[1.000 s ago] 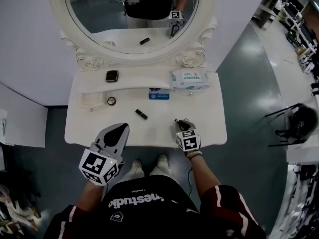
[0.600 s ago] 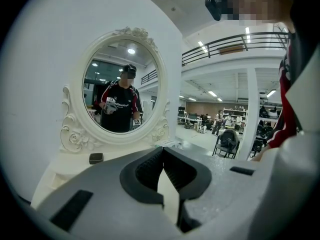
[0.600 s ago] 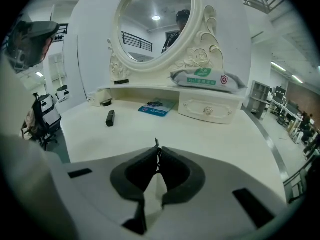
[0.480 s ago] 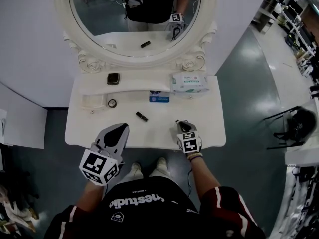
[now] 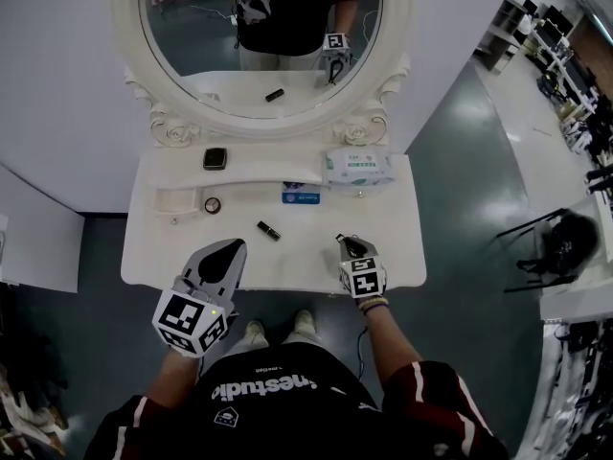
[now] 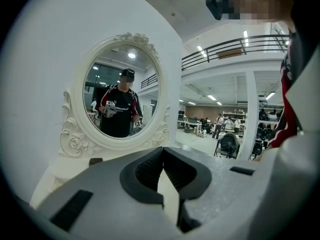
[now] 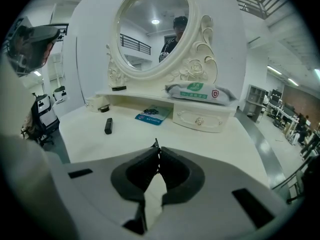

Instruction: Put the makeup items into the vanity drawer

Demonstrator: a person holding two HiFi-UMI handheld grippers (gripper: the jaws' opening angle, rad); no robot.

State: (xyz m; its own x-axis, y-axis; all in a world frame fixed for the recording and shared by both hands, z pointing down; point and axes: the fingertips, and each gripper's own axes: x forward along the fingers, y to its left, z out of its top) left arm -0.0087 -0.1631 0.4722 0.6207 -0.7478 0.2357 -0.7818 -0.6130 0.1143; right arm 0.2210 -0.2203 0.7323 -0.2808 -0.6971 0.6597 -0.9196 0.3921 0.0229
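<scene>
A black lipstick (image 5: 268,230) (image 7: 108,125) lies on the white vanity top (image 5: 316,257). A dark compact (image 5: 215,158) sits on the raised shelf, and a small round pot (image 5: 212,205) stands below it. My right gripper (image 5: 342,241) (image 7: 157,151) hovers over the front edge, its jaws closing on a thin dark item (image 7: 156,145) that sticks up between the tips. Over the front left edge my left gripper (image 5: 230,247) (image 6: 162,153) is shut with nothing in it. A small closed drawer (image 7: 202,120) sits under the shelf at the right.
A pack of wet wipes (image 5: 356,168) lies on the shelf above the drawer, with a blue packet (image 5: 301,195) beside it. The oval mirror (image 5: 259,36) rises behind. A white tray-like box (image 5: 177,199) is at the left. Grey floor surrounds the vanity.
The head view has shifted a little. Both grippers stay at the vanity's front edge, and nothing on the tabletop has moved.
</scene>
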